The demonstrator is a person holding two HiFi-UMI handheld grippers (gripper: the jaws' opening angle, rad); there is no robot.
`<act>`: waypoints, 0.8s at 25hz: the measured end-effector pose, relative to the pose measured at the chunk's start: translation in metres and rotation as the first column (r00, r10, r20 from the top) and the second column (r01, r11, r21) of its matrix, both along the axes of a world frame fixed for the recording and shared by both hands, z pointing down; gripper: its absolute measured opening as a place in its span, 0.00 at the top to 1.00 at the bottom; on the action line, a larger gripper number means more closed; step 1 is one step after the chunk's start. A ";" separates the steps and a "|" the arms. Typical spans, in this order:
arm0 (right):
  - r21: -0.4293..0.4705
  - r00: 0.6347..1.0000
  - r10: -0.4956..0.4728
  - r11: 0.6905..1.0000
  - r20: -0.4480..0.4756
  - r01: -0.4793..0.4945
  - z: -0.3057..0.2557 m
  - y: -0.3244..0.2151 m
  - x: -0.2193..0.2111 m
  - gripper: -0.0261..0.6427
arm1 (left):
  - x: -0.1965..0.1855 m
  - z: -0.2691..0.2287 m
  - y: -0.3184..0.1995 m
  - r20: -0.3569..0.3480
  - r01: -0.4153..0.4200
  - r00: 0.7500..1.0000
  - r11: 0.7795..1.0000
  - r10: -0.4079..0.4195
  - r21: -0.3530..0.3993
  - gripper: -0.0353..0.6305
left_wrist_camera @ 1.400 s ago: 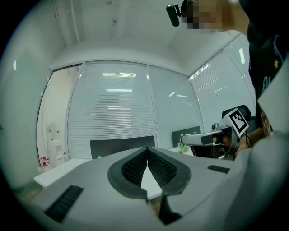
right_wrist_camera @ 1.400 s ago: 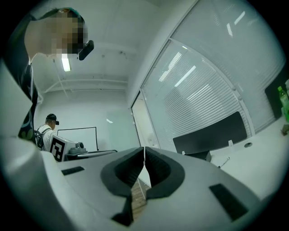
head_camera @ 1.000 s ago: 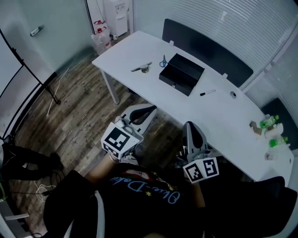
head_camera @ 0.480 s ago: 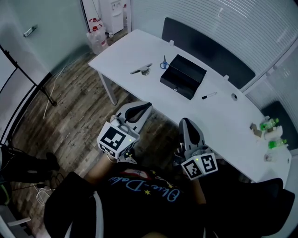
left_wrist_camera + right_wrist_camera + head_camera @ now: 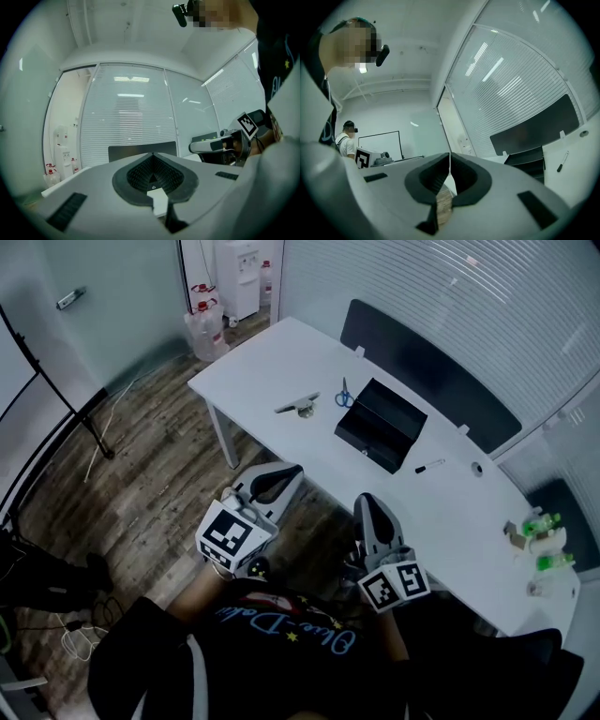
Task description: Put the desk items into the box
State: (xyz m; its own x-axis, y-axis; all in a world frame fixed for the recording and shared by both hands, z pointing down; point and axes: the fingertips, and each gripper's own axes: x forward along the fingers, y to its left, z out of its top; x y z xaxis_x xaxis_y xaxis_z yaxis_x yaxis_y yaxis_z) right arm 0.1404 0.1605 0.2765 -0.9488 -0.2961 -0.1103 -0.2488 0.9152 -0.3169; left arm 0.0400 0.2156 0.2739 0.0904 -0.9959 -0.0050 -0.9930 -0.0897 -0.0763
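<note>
Nearest the camera, the left gripper (image 5: 281,476) (image 5: 152,154), a smooth white plastic shell with dark ribbed pads, has its jaws pressed together on nothing. The right gripper (image 5: 369,506) (image 5: 450,155), of the same make, is likewise closed tight and empty. Both hang over the brown wood-plank floor (image 5: 159,456), just short of the near edge of the long white curved desk (image 5: 281,362).

On the matte desktop, a small grey metallic item (image 5: 300,407), too small to identify, lies towards the left end. Blue-handled scissors (image 5: 344,393) lie just beyond it. Beside them stands the black rectangular box (image 5: 380,425) (image 5: 527,161), hard-edged, with its lid apparently raised. A black marker pen (image 5: 429,466) lies apart on the box's right. A band of bare white top runs between the box and the desk's near edge. Green-capped bottles (image 5: 546,540) cluster at the far right end.

A dark upright panel (image 5: 427,371) lines the desk's far edge, with ribbed white blinds (image 5: 450,287) behind it.
</note>
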 end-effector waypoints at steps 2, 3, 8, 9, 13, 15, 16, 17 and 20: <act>0.008 1.000 -0.010 1.000 0.001 0.010 -0.002 0.000 -0.013 0.94 | -0.014 0.000 0.001 0.002 0.013 1.000 1.000 -0.013 0.004 0.94; 0.011 1.000 -0.015 1.000 0.001 0.015 -0.002 0.000 -0.020 0.95 | -0.021 0.000 0.002 0.004 0.019 1.000 1.000 -0.019 0.000 0.94; 0.014 1.000 -0.027 1.000 0.000 0.027 0.000 0.000 -0.049 0.94 | -0.047 0.006 0.005 0.008 0.035 0.999 0.999 -0.035 -0.018 0.94; 0.016 1.000 -0.030 0.999 0.000 0.030 0.000 0.000 -0.054 0.94 | -0.052 0.005 0.006 0.008 0.038 0.999 0.999 -0.038 -0.014 0.94; 0.020 0.999 -0.044 0.999 -0.012 0.044 0.003 0.002 -0.077 0.94 | -0.075 0.007 0.008 0.002 0.057 0.998 0.998 -0.057 -0.004 0.94; 0.019 0.999 -0.047 0.999 -0.021 0.047 0.004 0.004 -0.086 0.94 | -0.085 0.008 0.008 -0.005 0.058 0.998 0.998 -0.058 -0.003 0.94; 0.018 0.999 -0.045 0.999 -0.023 0.046 0.005 0.003 -0.090 0.94 | -0.089 0.008 0.007 -0.005 0.055 0.998 0.998 -0.055 -0.001 0.94; 0.018 0.999 -0.042 0.999 -0.024 0.042 0.004 0.002 -0.093 0.94 | -0.092 0.008 0.006 -0.004 0.050 0.999 0.999 -0.050 0.001 0.94; 0.020 0.999 -0.034 0.999 -0.026 0.034 0.004 -0.001 -0.103 0.94 | -0.103 0.008 0.004 -0.006 0.045 0.999 0.999 -0.045 0.007 0.94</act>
